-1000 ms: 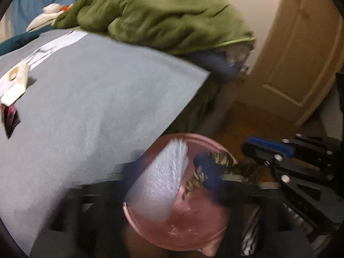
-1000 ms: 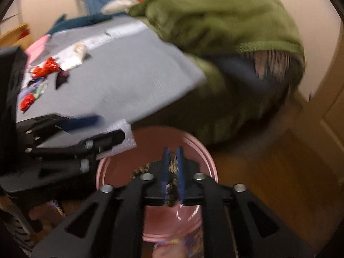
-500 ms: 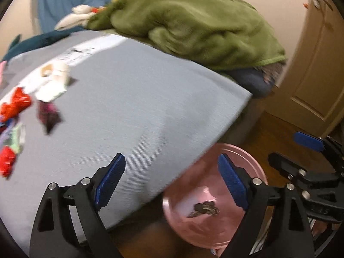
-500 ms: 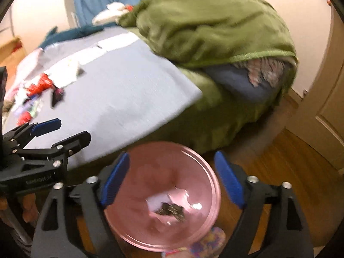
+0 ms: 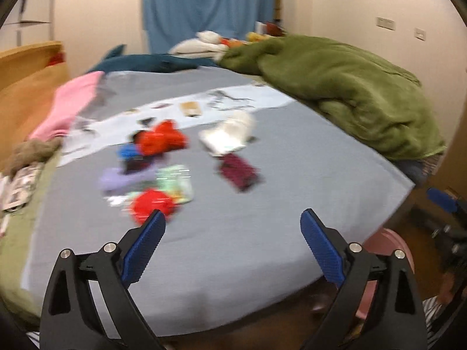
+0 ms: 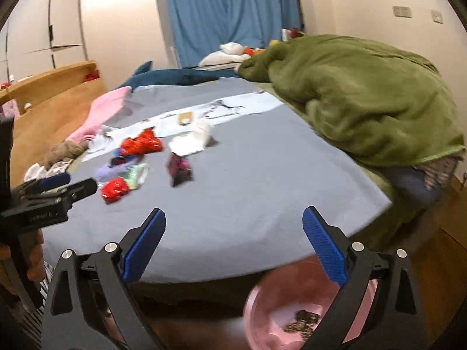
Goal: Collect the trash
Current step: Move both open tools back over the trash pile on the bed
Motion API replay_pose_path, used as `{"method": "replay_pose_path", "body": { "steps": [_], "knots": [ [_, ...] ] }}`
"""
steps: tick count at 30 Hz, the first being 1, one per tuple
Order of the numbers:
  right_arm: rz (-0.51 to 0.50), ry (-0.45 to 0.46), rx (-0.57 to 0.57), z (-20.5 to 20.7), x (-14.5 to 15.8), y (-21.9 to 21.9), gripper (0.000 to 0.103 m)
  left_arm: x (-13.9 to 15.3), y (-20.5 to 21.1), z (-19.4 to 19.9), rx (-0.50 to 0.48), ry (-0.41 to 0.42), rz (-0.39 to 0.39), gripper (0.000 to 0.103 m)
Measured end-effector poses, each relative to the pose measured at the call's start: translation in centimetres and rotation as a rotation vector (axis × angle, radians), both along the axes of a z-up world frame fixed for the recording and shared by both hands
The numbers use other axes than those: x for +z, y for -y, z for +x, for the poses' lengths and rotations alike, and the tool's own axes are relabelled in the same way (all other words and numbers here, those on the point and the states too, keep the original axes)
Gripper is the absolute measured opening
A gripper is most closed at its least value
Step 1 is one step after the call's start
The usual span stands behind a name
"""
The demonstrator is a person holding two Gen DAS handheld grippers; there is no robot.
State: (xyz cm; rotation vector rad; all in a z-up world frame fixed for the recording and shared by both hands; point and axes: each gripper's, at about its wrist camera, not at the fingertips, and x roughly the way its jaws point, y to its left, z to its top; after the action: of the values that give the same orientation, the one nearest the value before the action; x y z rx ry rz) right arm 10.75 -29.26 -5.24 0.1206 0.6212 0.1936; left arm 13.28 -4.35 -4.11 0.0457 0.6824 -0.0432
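Several wrappers (image 5: pixel 151 140), seemingly beyond both jaws.

Two red wrappers (image 6: pixel 141 144) (image 6: pixel 115 189), one maroon wrapper (image 6: pixel 179 169), one pink bin (image 6: pixel 262 315), two hand-held grippers (image 5: pixel 232 245) (image 6: pixel 233 245).

Warm, dim indoor light, pretty soft shadows

Heavy motion blur on the bed litter (image 5: pixel 157 157); fisheye bends the edges, corners go black.
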Motion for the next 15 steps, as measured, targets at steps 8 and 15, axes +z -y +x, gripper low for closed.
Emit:
{"method": "replay_pose_path", "body": {
  "steps": [8,15],
  "knots": [
    [0.032,0.031,0.075,1.8,1.2,-6.5,0.094,-1.4,-9.5,-0.5,0.208,-0.013,-0.045,0.091],
    [0.000,0.041,0.092,6.1,0.3,-11.8,0.096,-4.1,-12.5,0.8,0.263,0.071,-0.060,0.095]
  ]
}}
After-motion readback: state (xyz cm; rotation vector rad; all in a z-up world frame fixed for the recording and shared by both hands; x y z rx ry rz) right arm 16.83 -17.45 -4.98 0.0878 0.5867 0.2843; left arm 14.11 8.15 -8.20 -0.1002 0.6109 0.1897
